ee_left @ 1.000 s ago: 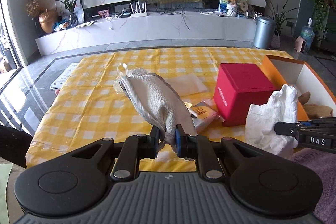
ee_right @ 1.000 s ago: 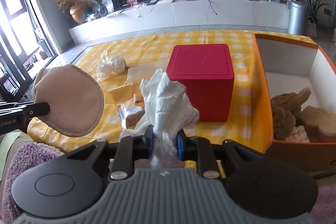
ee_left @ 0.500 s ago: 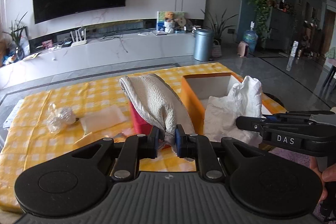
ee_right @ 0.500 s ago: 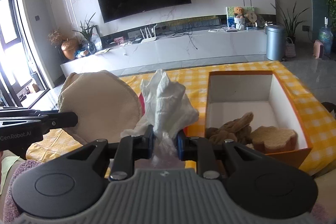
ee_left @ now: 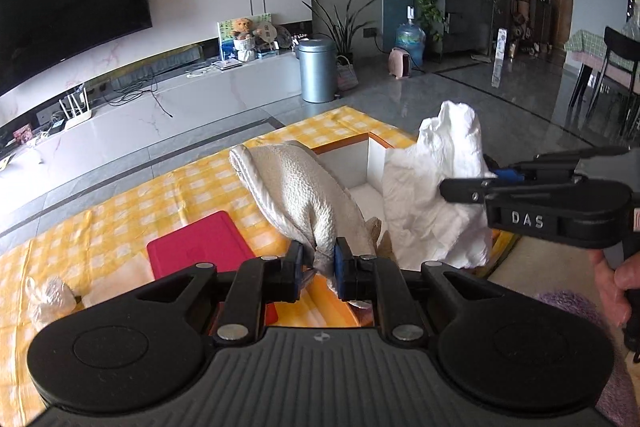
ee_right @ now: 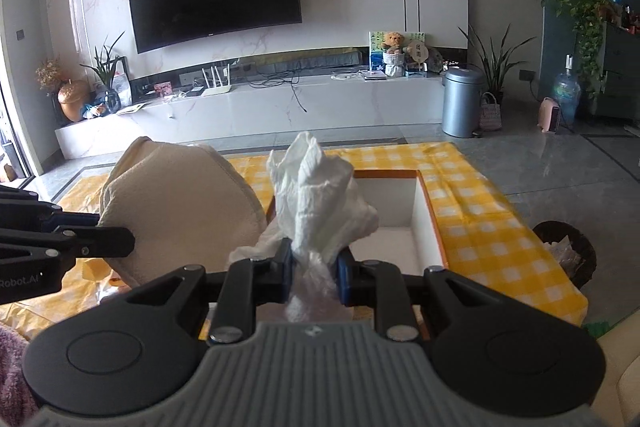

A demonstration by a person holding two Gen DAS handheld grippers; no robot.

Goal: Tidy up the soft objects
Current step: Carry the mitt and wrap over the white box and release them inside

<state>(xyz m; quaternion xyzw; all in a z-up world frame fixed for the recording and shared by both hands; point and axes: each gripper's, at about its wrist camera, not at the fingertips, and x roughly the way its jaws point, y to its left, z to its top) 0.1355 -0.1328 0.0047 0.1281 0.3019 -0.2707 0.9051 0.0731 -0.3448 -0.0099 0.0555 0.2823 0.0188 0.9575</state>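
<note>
My left gripper [ee_left: 318, 273] is shut on a beige terry pad [ee_left: 298, 195], which stands up from the jaws over the near left side of the orange box [ee_left: 340, 148]. The same pad [ee_right: 180, 215] shows at the left of the right wrist view. My right gripper [ee_right: 313, 277] is shut on a crumpled white tissue [ee_right: 320, 203], held above the orange box [ee_right: 430, 211], whose white inside is open at the top. From the left wrist view the tissue [ee_left: 436, 195] hangs at the right, pinched by the right gripper's fingers [ee_left: 472, 189]. Most of the box's contents are hidden.
A red cube box [ee_left: 200, 247] and a crumpled clear wrapper [ee_left: 48, 297] sit on the yellow checked tablecloth [ee_left: 120, 211] to the left. A dark basket [ee_right: 568, 251] stands on the floor by the table's right edge. A person's hand [ee_left: 612, 275] holds the right gripper.
Both grippers have swung to the right with their loads, from over the red cube to over the orange box. The left gripper's view has rolled. Both grips are unchanged.
</note>
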